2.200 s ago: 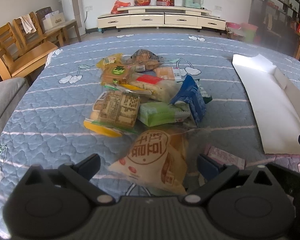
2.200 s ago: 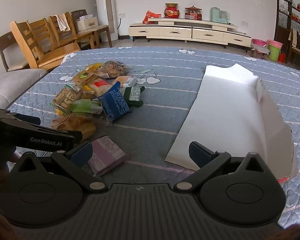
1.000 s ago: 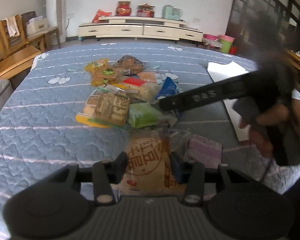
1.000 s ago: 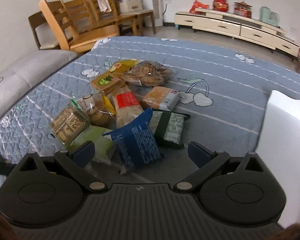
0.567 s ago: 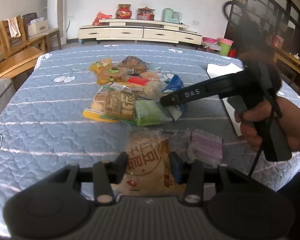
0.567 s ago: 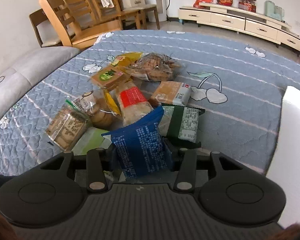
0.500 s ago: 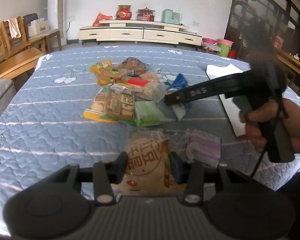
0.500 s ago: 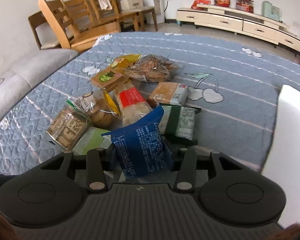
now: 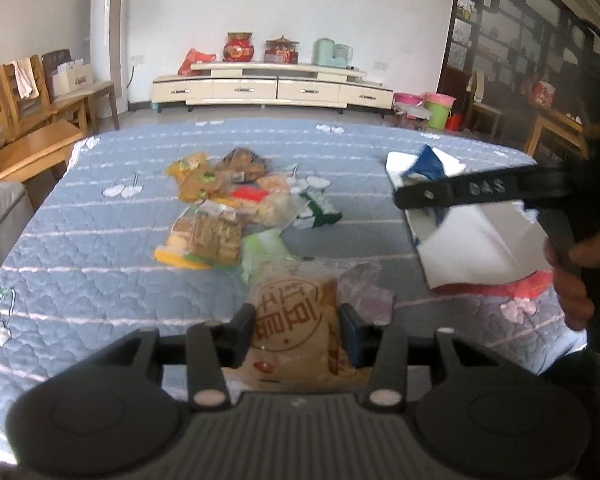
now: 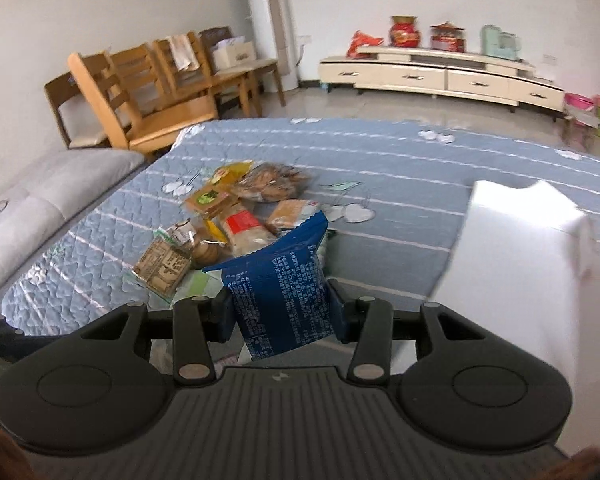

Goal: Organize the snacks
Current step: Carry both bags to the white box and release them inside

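While a blue quilted table cover [image 10: 400,168] spreads under everything, a white box [image 10: 512,248] lies at three o'clock and the snack pile [image 10: 228,220] at ten. Nearly closed, the right gripper [image 10: 282,306] pinches a blue packet [image 10: 284,280] lifted clear. Likewise narrowed, the left gripper [image 9: 296,332] clamps a tan bread bag [image 9: 294,316] at six o'clock.

snack pile [image 9: 236,208] on quilt [image 9: 80,248], left of flat box [image 9: 480,248]; cabinet [image 9: 272,88] behind
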A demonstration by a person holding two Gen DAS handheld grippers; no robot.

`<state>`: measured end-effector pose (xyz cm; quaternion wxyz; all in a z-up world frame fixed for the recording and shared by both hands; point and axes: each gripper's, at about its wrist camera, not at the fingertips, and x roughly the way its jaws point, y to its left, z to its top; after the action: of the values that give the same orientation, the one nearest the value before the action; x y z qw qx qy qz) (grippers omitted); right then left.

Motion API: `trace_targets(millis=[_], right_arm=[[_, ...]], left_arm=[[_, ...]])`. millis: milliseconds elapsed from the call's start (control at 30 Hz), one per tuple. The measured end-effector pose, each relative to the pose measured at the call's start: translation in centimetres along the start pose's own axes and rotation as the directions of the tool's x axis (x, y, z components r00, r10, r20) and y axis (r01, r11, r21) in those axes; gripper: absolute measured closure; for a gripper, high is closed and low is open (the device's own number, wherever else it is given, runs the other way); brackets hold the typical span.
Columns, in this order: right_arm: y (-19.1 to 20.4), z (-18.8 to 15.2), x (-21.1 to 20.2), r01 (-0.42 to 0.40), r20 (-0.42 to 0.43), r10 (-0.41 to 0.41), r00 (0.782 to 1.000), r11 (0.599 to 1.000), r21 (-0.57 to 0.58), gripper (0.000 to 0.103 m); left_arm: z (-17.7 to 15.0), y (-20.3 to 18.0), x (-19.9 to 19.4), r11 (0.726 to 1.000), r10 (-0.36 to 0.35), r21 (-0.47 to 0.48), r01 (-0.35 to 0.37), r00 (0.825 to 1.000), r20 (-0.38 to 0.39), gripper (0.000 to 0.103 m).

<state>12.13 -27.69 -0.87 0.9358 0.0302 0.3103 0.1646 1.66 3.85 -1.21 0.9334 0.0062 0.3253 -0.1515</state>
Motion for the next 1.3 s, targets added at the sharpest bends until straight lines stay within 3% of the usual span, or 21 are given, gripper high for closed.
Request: trace_targets(millis=[567, 1000, 1300], right_arm=[[-6.0, -1.2, -6.8, 0.174, 0.078, -0.184, 0.980, 0.977, 0.120, 0.048], [-11.3, -0.1, -4.9, 0.263, 0.037, -0.274, 0.961, 0.947, 0.186, 0.048], [-14.3, 2.6, -0.5, 0.297, -0.018, -0.299, 0.954, 0.936, 0.188, 0.048]], left_arm=[[5.2, -6.7, 1.9, 0.994, -0.101, 0.039, 0.098, 0.992, 0.078, 0.059], [8.4, -12.3, 7.3, 0.985, -0.157, 0.084, 0.151, 0.985, 0.067, 0.059], [9.3, -15.2, 11.2, 0.981, -0.170, 0.098, 0.165, 0.985, 0.036, 0.059]])
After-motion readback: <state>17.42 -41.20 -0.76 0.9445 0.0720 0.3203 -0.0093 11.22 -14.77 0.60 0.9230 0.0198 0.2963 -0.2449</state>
